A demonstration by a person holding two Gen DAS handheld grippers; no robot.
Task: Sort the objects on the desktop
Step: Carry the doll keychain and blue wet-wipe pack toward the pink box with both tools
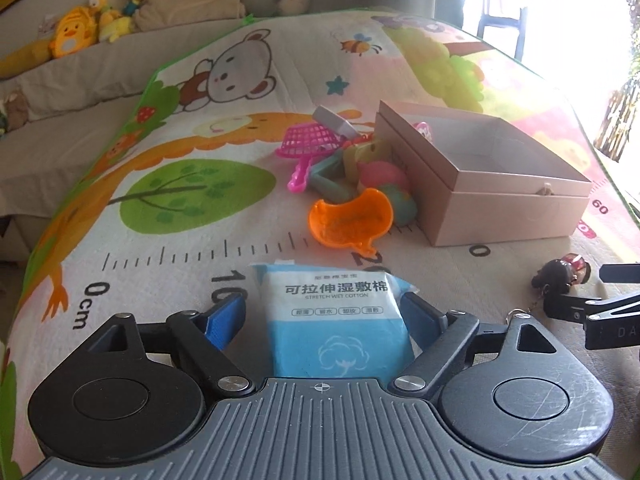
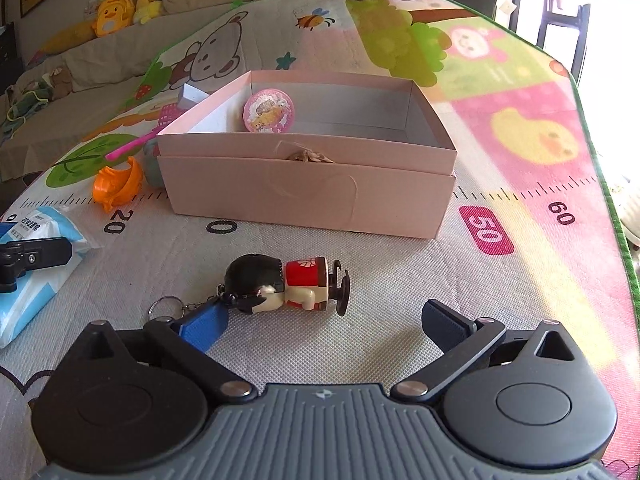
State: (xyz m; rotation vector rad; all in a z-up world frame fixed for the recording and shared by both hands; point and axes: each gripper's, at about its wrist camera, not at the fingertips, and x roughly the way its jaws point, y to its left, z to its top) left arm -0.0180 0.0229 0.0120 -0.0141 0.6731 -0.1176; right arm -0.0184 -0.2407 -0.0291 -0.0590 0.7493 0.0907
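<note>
A blue pack of wet cotton pads (image 1: 340,316) lies on the play mat between the fingers of my left gripper (image 1: 322,312), which is open around it with gaps on both sides. The pack also shows at the left edge of the right wrist view (image 2: 36,264). A doll keychain (image 2: 280,286) in red with black hair lies on its side just ahead of my open right gripper (image 2: 324,320); its left fingertip (image 2: 204,324) is close to the doll's head. The doll also shows in the left wrist view (image 1: 560,276). A pink open box (image 2: 304,196) holds a round pink disc (image 2: 269,111).
A pile of toys sits left of the box (image 1: 500,200): an orange scoop (image 1: 348,220), a pink net scoop (image 1: 312,142), a grey block (image 1: 332,120) and pastel pieces. Plush toys (image 1: 80,28) and cushions line the sofa behind. The mat's edge runs along the right.
</note>
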